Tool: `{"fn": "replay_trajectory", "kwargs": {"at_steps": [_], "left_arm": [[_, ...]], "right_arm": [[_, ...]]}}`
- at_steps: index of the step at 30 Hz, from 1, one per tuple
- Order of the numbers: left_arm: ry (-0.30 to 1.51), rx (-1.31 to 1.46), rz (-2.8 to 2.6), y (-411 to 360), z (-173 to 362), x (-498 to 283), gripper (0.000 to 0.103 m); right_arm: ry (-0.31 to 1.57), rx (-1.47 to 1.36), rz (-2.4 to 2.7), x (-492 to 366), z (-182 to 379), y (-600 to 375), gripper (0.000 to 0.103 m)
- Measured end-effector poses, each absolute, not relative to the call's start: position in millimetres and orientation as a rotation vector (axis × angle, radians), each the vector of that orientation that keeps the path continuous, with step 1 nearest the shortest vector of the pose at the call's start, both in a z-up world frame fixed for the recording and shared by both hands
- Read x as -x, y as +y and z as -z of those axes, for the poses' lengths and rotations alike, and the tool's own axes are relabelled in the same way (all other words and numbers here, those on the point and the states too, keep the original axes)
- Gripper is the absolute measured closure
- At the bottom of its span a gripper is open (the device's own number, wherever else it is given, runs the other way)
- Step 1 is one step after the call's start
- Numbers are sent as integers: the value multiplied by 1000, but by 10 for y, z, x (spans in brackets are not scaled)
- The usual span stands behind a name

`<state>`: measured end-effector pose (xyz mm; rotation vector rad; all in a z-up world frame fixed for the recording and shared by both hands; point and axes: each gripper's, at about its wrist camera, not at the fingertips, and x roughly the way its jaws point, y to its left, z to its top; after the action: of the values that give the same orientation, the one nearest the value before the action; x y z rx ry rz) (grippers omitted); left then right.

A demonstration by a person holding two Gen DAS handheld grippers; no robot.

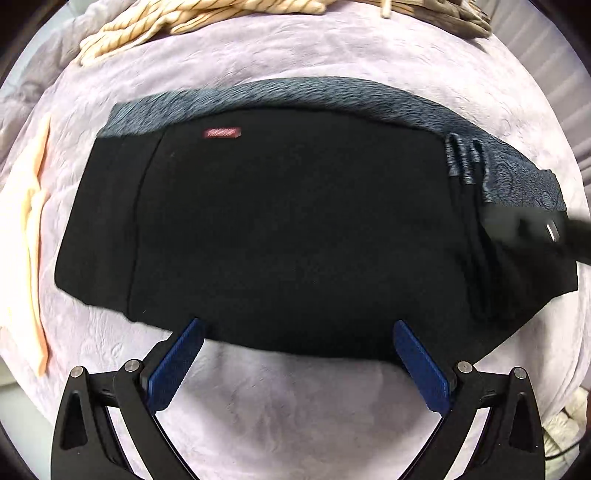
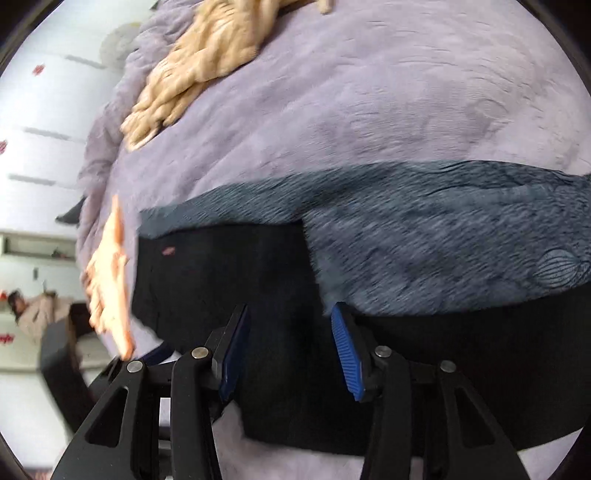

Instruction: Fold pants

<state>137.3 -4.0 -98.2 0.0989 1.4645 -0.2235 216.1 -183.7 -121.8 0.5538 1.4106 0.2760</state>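
Note:
The black pants (image 1: 288, 229) lie folded on the lilac bedspread (image 1: 295, 70), showing a small red label (image 1: 221, 133) and grey-blue fleecy lining (image 1: 295, 94) along the far edge. My left gripper (image 1: 297, 328) is open and empty, its blue pads (image 1: 177, 362) at the pants' near edge. My right gripper (image 2: 290, 314) is open over the pants (image 2: 461, 369), beside the turned-out grey-blue lining (image 2: 424, 240). It also shows blurred at the right of the left wrist view (image 1: 554, 232).
A cream striped garment (image 1: 166, 26) lies bunched at the far side of the bed, also in the right wrist view (image 2: 207, 62). A peach cloth (image 1: 33, 236) lies at the left edge. Beyond the bed is a white room with a person (image 2: 33, 314).

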Motion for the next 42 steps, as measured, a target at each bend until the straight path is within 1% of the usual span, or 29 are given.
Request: {"fn": "replay_trajectory", "kwargs": {"at_steps": [3,8,12,17,19,27,28,33,36,42], "left_arm": [[1462,-80,211,84,919,-1387,0],[1450,-102,195,263,813,-1374,0],[1444,-123,195,381,755,-1353,0],[1452,-125,216,379,792,-1210,0],[1452,-125,236,477,788,-1086,0],[1457,-111,236,691,764,-981,0],[1455,-112,229,628,768,-902,0],[1481,-94,204,756,920,-934,0],[1507,-47,218,902,979,-911,0],[1492,83,207,1345,925,-909,0]], "right_arm": [[1416,-417,-256,-1971,1074,-1717,53],[1428,-397,-212,-1716,942,-1702,53],[1460,-372,-176,-1521,920,-1667,47],[1486,-401,-143,-1399,947,-1657,44],[1495,-408,-134,-1363,954,-1638,41],[1518,-390,-121,-1320,975,-1489,41],[1520,-388,-120,-1321,980,-1472,41],[1530,-373,-120,-1322,1004,-1397,41],[1538,-397,-120,-1325,1023,-1365,41],[1545,-379,-107,-1317,989,-1292,41]]}}
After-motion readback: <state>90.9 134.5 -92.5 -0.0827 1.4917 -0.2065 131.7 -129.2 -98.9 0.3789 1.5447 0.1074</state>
